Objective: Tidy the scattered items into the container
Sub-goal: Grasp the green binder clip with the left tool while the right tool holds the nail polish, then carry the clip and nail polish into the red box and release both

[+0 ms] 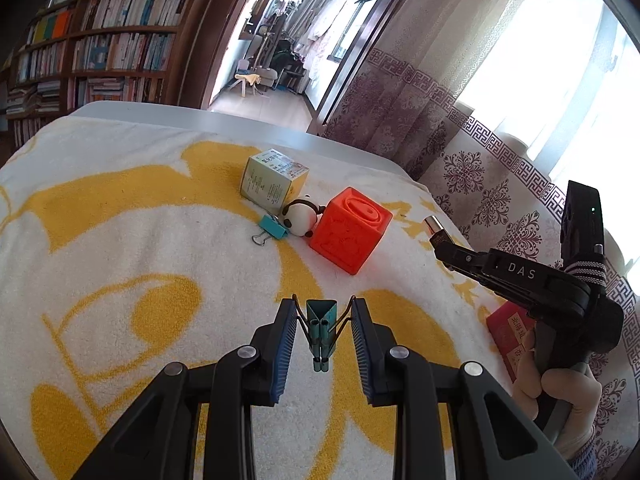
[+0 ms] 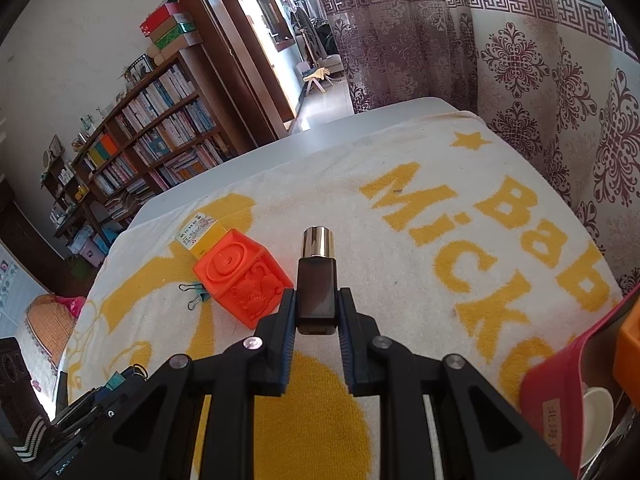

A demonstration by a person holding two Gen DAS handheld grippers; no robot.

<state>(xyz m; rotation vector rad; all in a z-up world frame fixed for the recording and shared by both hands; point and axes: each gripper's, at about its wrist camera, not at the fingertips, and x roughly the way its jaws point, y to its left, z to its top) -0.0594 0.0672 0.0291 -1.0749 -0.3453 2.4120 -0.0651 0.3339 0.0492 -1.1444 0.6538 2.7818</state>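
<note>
Sitting at the right edge of the worktop (image 2: 280, 148), the red box (image 2: 560, 372) is only partly in view; the right wrist view shows a white rounded thing (image 2: 598, 412) and an orange thing (image 2: 628, 336) inside it, neither clear enough to name. The right tongs (image 2: 316, 312) are clenched on a dark bottle (image 2: 316, 292), pads pressing its two flat sides; its long axis runs along the fingers, with the shiny metal cap (image 2: 319, 242) pointing forward past the tips, above the towel (image 2: 400, 208). The left tongs (image 1: 323, 332) are clenched on a teal clip (image 1: 321, 322), pads pressing its splayed wire handles, its folded body standing up between the fingers. Scattered on the towel farther off lie an orange cube (image 1: 350, 230), a panda toy (image 1: 302, 218) touching the cube's left side, a second teal clip (image 1: 272, 229) just left of the panda with its wire loop pointing toward the near edge, and a small carton (image 1: 274, 178) behind them. A gloved hand (image 1: 560, 384) holds the right tool near the box.
</note>
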